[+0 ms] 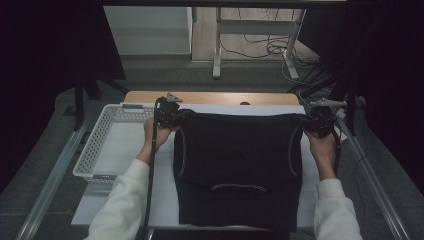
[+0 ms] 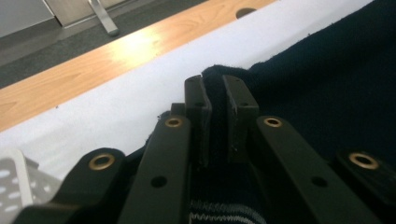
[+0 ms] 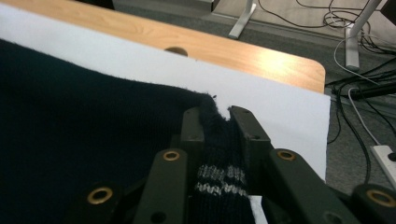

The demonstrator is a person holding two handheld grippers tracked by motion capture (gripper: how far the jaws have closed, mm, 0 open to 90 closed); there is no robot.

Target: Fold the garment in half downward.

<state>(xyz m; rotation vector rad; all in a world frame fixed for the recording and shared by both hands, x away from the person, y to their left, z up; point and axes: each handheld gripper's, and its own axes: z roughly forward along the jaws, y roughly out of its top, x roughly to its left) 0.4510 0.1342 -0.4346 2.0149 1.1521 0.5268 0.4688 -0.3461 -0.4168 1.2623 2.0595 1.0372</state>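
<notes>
A dark navy knitted garment [image 1: 240, 160] with pale striped trim lies on the white table cover [image 1: 165, 195], its upper part folded over the lower. My left gripper [image 1: 172, 114] is shut on the garment's far left corner [image 2: 215, 77], fabric pinched between its jaws. My right gripper [image 1: 315, 120] is shut on the far right corner [image 3: 212, 109], where a striped band [image 3: 219, 179] runs between the jaws. Both held corners sit slightly above the table near its far edge.
A white perforated basket [image 1: 107, 142] stands at the left of the table, beside my left hand. The wooden tabletop edge [image 1: 210, 97] with a round hole lies beyond the cover. Cables [image 3: 355, 93] and desk legs [image 1: 217, 45] are on the floor behind.
</notes>
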